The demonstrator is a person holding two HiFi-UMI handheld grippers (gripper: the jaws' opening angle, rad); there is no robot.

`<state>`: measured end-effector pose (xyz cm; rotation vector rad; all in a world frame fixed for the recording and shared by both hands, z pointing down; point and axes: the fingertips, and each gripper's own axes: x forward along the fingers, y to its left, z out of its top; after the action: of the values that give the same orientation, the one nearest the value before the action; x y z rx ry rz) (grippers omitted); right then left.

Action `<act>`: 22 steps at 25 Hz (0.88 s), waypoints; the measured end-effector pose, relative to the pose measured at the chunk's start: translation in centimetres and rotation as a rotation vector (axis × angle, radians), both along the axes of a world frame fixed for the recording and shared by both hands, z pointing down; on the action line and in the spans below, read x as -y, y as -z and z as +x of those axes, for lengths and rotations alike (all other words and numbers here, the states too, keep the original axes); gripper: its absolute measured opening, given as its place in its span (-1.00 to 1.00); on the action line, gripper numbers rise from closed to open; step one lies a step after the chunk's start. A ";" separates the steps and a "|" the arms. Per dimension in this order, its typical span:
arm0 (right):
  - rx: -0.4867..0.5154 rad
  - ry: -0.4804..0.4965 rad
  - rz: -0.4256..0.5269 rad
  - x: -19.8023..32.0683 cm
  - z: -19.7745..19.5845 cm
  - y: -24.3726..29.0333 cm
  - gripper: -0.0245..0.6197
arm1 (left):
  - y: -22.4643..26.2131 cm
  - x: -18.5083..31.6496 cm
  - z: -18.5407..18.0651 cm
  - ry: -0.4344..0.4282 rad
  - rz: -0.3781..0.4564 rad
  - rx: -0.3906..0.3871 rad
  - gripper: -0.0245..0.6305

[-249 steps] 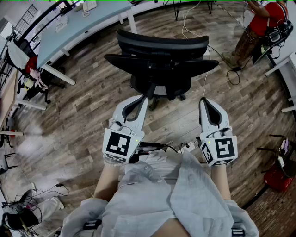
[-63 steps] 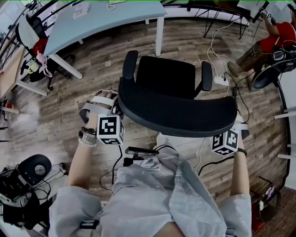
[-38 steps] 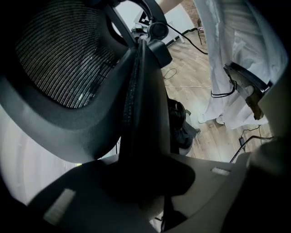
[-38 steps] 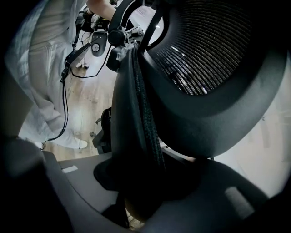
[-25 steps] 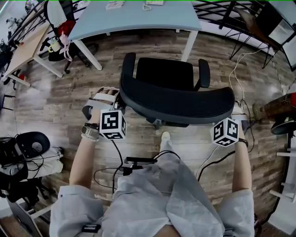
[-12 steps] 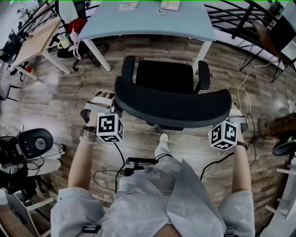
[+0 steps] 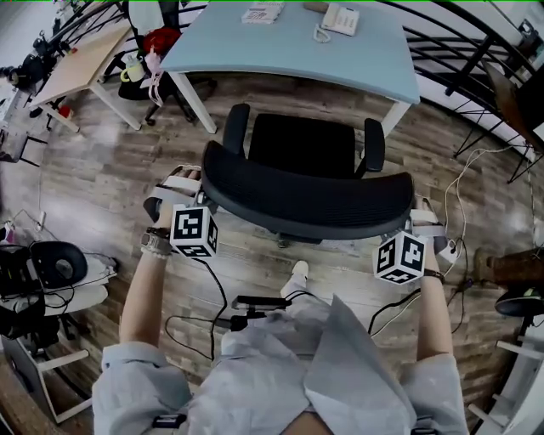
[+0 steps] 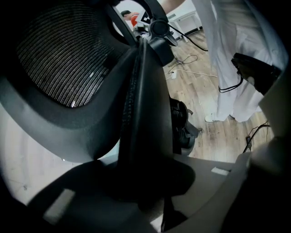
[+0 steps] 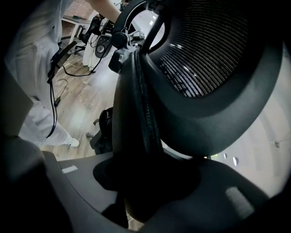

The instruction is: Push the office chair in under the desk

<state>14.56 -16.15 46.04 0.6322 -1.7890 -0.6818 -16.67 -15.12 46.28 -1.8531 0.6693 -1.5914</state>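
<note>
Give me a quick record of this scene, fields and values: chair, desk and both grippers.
desk: light top, phone and papers on it
office chair: facing the desk, seat not yet under it
left gripper: clamped on backrest left edge
right gripper: clamped on backrest right edge
floor: wood planks

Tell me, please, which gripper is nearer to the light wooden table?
Left. The left gripper clamps the backrest end nearest the wooden table; the right gripper clamps the opposite end, farther away.
</note>
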 end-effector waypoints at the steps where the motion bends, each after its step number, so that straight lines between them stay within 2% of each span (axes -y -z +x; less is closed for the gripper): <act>1: 0.001 0.004 -0.003 0.9 -0.2 0.0 -0.36 | 0.0 0.7 -0.2 0.005 0.000 0.000 -0.66; 11: 0.014 0.028 -0.011 9.3 -0.9 0.0 -0.36 | -0.1 7.3 -0.8 0.066 0.009 -0.010 -0.66; 22: 0.004 0.044 0.013 15.9 -2.3 -0.1 -0.35 | -0.4 14.1 -2.2 0.082 0.010 -0.023 -0.66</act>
<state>12.25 -32.04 46.11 0.6052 -1.8076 -0.7230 -18.91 -29.19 46.64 -1.8609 0.7707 -1.6176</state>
